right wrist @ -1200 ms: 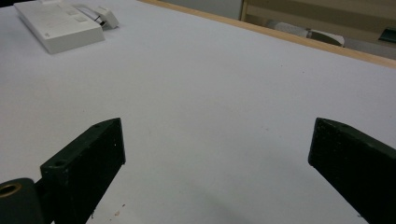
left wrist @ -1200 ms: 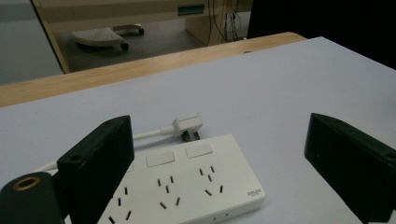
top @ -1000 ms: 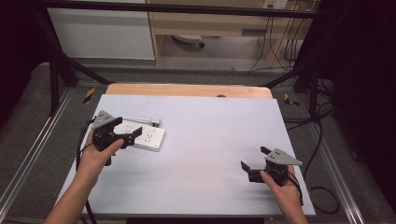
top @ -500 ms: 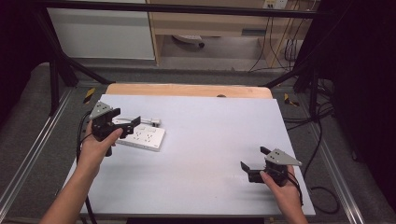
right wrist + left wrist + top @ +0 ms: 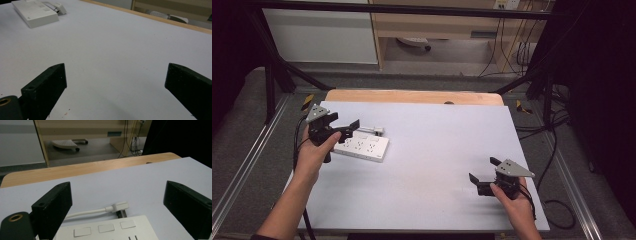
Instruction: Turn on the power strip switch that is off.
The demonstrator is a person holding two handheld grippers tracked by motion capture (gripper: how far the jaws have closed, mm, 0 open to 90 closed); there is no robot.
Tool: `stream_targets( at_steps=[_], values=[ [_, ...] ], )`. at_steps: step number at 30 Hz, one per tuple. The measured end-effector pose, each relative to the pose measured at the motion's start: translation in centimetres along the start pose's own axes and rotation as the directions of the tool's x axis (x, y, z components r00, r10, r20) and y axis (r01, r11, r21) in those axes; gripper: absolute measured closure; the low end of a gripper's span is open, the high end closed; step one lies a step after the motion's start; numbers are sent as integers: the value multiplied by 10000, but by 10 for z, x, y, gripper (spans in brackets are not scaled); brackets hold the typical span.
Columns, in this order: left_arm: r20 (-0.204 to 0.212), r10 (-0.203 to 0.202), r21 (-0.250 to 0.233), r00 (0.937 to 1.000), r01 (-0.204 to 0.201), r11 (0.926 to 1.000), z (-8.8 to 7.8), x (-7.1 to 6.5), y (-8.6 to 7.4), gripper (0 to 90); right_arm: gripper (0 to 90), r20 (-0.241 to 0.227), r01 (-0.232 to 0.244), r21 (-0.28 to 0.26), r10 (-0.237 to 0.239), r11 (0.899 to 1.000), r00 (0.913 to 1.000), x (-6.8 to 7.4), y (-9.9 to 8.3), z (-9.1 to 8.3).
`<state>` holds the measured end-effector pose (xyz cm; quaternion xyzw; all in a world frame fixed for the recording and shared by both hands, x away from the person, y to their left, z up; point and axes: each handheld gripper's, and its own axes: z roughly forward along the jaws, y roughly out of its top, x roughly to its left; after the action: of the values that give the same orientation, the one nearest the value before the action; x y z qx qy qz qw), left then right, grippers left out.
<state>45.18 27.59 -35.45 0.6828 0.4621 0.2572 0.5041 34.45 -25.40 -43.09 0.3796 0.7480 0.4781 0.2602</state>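
Note:
A white power strip (image 5: 362, 147) lies on the pale table (image 5: 437, 150) at the left, with a white plug and cable (image 5: 371, 131) just behind it. My left gripper (image 5: 348, 128) hovers open over the strip's near-left end; its own view shows the strip (image 5: 107, 230) below the jaws and the plug (image 5: 117, 207) past it. My right gripper (image 5: 482, 172) rests open near the front right of the table with nothing between its jaws. From the right gripper view the power strip (image 5: 35, 12) lies far off at the top left.
A wooden strip (image 5: 412, 96) runs along the table's back edge. Black frame bars (image 5: 272, 75) stand at both sides. Cables (image 5: 557, 150) hang off the right side. A cabinet and a wheeled base (image 5: 412, 42) sit on the floor behind.
My left gripper has lifted and drawn back to the left from the power strip, its jaws staying open. The right gripper has not moved.

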Motion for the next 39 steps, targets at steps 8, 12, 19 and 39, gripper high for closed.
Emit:
stream_targets(
  at_steps=[8,12,19,39],
  values=[
    [-292,-138,269,9995,146,9995,9,10,-4,91,39,-190,59,69,-57,10000,9998,2,0,2],
    [-400,-142,421,9991,159,9990,14,14,-7,98,39,-191,33,136,-31,9999,9998,1,-1,2],
    [-697,18,804,9976,38,9968,22,23,-10,120,38,-435,-299,130,305,9995,9986,3,-1,5],
    [-1436,41,1101,9896,119,9938,34,33,-11,177,39,-367,-159,140,164,9998,9992,5,0,4]
  ],
)
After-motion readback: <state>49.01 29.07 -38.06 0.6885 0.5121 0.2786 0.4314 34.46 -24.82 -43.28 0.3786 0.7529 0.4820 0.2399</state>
